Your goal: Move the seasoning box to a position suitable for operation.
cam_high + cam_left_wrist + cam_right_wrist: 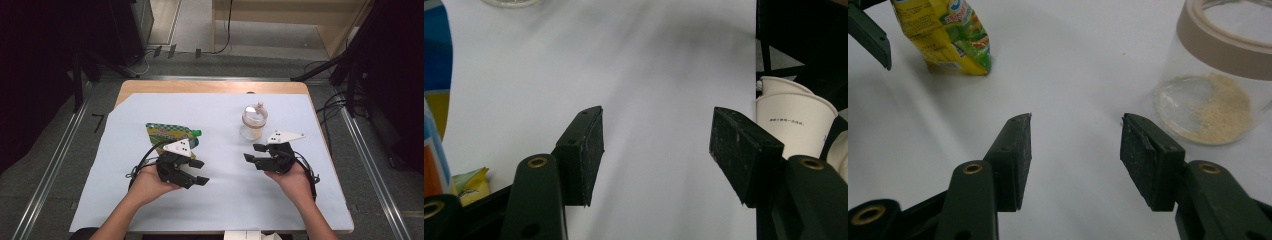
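Nearest the bottom edge of the high view, two bare forearms come in and each hand grips a black, angular gripper low over the worktop [125,210], whose top is covered by a smooth, matte, pale sheet with bare wood showing along the far edge. The left gripper [199,172] carries a flat grey three-cornered plate on top; its jaws stand spread with nothing between them, and in the left gripper view the blocky pads [589,150] look rough and rubbery, with only the bare sheet in the gap. The right gripper [253,152] bears the same kind of plate, and its jaws are likewise spread and empty, hovering over the sheet.

Just beyond the left gripper lies a flat, glossy foil pouch [167,134], printed in yellow and green, with a small green screw cap at its right corner; part of it is hidden behind the gripper's plate. In the right gripper view the pouch [945,35] sits at upper left, its lower edge creased.

Just beyond the right gripper stands a clear, round jar [253,121] with a beige band around its neck and what seems to be a small knobbed lid, though that is too small to be sure. A thin layer of pale, grainy powder covers its bottom [1218,107].

At the right edge of the left gripper view, off the sheet, stand white paper cups [794,122]
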`<state>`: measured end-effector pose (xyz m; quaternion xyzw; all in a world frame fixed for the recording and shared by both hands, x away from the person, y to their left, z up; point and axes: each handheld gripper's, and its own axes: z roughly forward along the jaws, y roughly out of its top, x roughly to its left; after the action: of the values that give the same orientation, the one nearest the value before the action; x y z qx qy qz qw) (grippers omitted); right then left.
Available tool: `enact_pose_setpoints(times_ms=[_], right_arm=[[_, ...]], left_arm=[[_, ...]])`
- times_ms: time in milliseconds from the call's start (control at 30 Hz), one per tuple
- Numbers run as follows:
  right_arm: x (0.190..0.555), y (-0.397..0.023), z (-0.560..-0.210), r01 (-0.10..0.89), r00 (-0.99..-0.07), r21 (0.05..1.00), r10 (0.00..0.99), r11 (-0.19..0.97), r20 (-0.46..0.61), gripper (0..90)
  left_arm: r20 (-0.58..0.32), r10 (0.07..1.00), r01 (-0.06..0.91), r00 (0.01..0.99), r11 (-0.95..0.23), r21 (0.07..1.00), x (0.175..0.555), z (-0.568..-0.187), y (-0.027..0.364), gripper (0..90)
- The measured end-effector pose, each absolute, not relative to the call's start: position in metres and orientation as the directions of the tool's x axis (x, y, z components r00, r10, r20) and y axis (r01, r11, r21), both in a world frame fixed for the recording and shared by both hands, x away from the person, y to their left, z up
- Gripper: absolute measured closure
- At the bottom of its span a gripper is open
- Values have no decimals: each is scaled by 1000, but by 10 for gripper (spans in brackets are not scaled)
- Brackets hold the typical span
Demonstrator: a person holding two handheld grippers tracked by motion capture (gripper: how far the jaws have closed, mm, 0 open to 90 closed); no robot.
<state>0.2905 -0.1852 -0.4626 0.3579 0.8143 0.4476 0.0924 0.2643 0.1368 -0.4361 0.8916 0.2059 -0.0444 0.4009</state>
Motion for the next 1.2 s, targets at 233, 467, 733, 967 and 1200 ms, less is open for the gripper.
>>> enact_pose_setpoints(times_ms=[233,467,733,967,1200], right_arm=[[300,-194,-457,505,-691,810,702,300,171,380],[316,-206,-456,513,-631,825,756,235,178,236],[337,-206,-467,539,-589,811,790,227,170,155],[354,-200,-472,519,-570,825,810,224,138,163],[373,-198,-482,531,-549,825,820,192,162,147]], left_arm=[[-250,331,406,910,-586,701,264,-436,138,394],[-244,331,401,912,-586,704,263,-436,138,396],[-246,331,403,911,-588,701,264,-437,137,398],[-238,331,399,913,-599,694,264,-438,135,399],[-249,334,409,909,-595,692,263,-438,135,399]])
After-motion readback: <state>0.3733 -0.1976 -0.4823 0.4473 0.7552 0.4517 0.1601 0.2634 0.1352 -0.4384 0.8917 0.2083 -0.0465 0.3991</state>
